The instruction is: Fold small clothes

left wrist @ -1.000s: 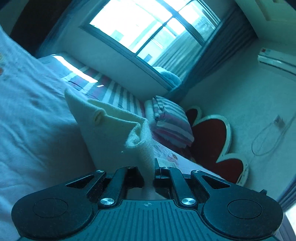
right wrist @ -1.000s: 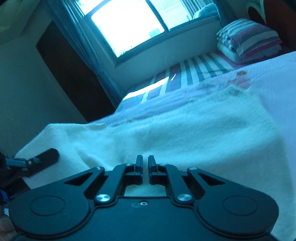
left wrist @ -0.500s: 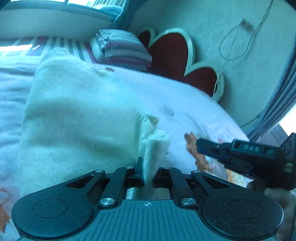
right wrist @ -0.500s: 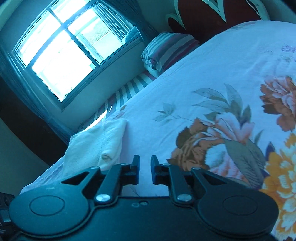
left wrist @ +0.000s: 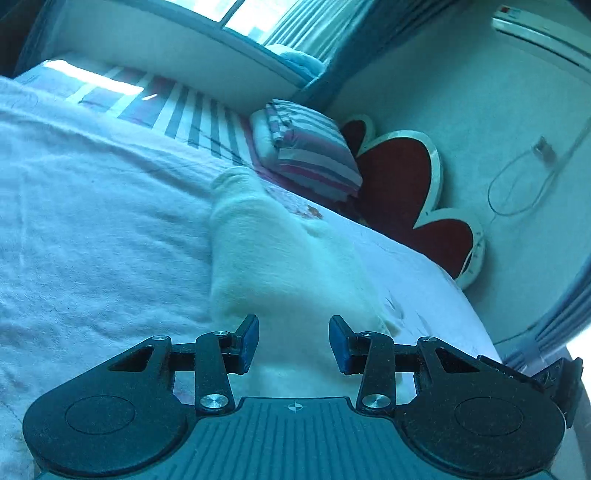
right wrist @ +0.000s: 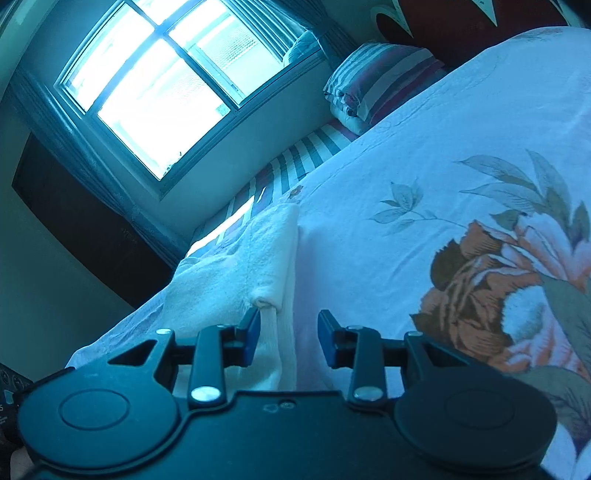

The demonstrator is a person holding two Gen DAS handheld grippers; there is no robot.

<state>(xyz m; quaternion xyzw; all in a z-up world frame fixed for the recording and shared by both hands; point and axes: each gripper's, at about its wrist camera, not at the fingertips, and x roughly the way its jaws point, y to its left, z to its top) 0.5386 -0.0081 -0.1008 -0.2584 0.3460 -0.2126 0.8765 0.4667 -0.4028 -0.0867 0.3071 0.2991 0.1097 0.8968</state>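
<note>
- On the bed [left wrist: 92,221], one cream knitted garment [left wrist: 280,273] is lying folded into a long narrow bundle, running away from my left tool [left wrist: 293,341] toward the striped pillow [left wrist: 310,147].
- My left tool is sitting with its jaws spread; they have just been opening, and the near end of the garment is lying between the blue pads [left wrist: 248,339] without being pinched.
- My right tool [right wrist: 289,339] is also standing spread, its jaws just having been opening; the garment's [right wrist: 240,273] right edge is lying between them, close beside the left pad, and I am not seeing either pad press on it.
- From the right wrist view the garment is resting on the left part of the bed's floral sheet [right wrist: 424,166], with one big orange flower print [right wrist: 491,291] showing well to its right.
- I am counting one garment, one striped pillow, one window [right wrist: 159,85], and one dark red headboard [left wrist: 406,184] with a pale scalloped border.
- High on the wall one white air-conditioning unit [left wrist: 535,33] is showing, with a small red mark too blurred to read; I am making out no legible writing anywhere.
- One looped cable [left wrist: 517,188] is hanging on the wall beside the headboard.
- At the right edge of the left wrist view, a dark part of the other tool is poking in.
</note>
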